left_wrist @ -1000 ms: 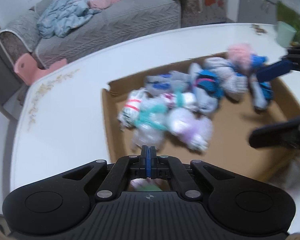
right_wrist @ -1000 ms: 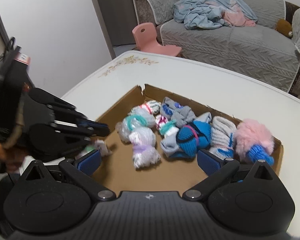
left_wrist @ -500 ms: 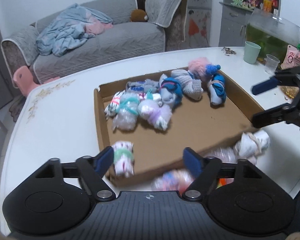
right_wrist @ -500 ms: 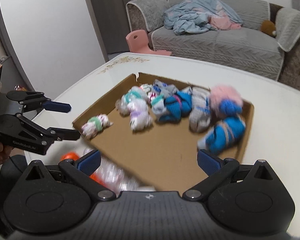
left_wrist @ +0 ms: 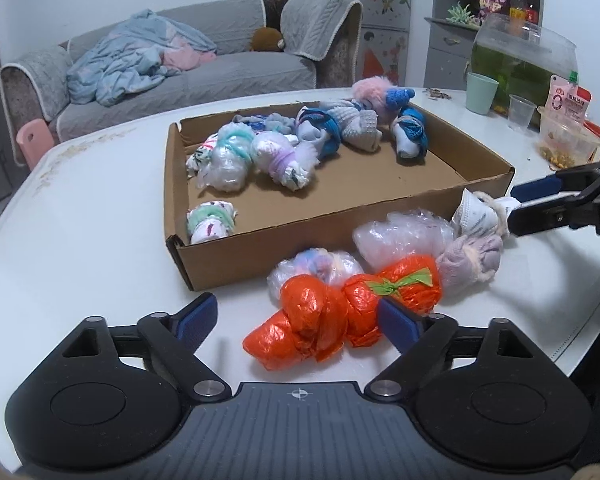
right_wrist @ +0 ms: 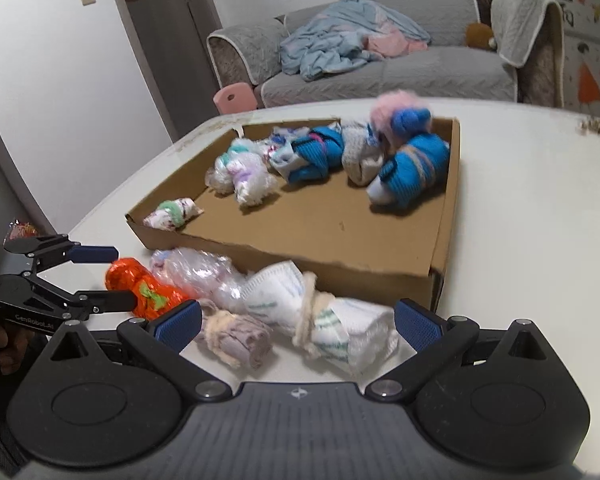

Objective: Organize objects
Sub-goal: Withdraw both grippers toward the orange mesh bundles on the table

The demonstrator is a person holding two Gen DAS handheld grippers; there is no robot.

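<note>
White table [left_wrist: 80,248] lies bare left of cardboard box [left_wrist: 340,236] (rim low)

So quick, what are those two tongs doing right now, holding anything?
Left tongs: open, jaws just opened wider, holding nothing; the orange bundle lies between them.
Right tongs: open, holding nothing; the white bundle lies between them.

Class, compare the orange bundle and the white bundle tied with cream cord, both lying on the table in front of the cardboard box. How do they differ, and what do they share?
The orange bundle is shiny crinkled plastic; the white bundle looks like soft, matte fabric. The orange one has a green tie, the white one a cream cord. The orange lies before the left gripper, the white before the right gripper. Both rest on the table, outside the cardboard box, between open jaws, ungripped.
</note>
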